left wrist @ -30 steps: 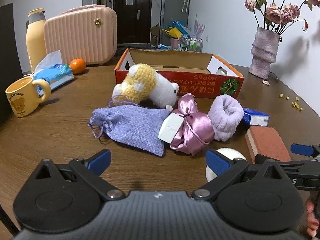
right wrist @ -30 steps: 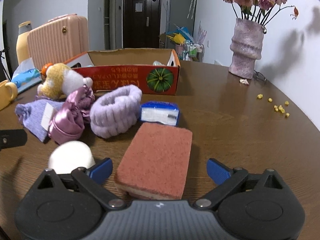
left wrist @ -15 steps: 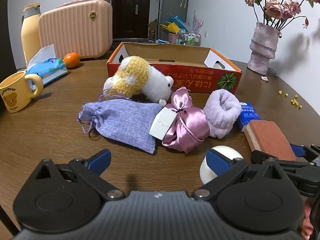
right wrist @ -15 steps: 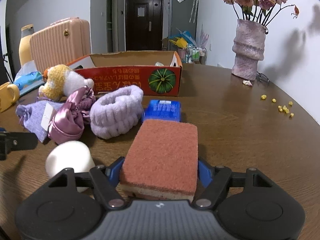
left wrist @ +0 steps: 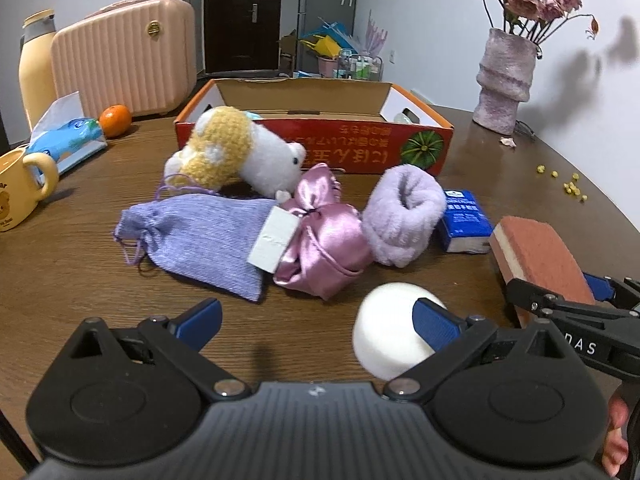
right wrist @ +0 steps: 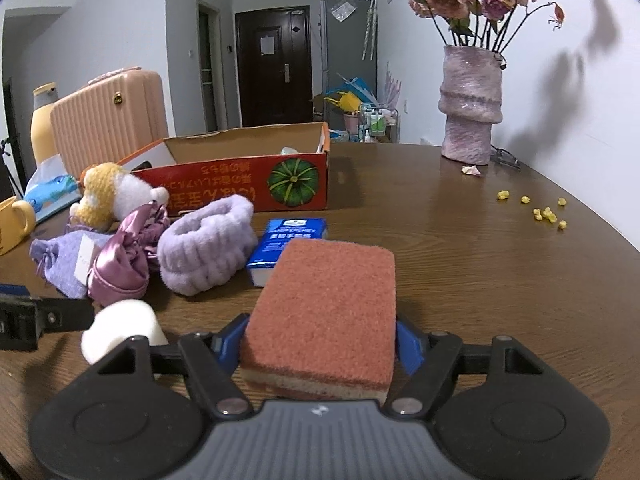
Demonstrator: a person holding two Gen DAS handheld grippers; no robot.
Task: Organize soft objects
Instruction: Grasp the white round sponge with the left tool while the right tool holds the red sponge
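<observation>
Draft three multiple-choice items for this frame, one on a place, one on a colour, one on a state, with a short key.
1. Where does the blue tissue pack lie?
A. Inside the cardboard box
B. On the table between the lilac fluffy band and the sponge
C. Beside the vase

2. What colour is the sponge's top face?
A. Green
B. Yellow
C. Reddish brown

3. How does the right hand-held gripper stand?
A. Closed on the sponge
B. Wide open over bare table
C. Closed on the white ball

Key:
1 B: in the right wrist view the pack sits on the table, with the lilac fluffy band to its left and the sponge in front.
2 C: the scouring face is reddish brown over a pale layer.
3 A: both blue pads press the sponge's sides; its jaws have just been closing.
</observation>
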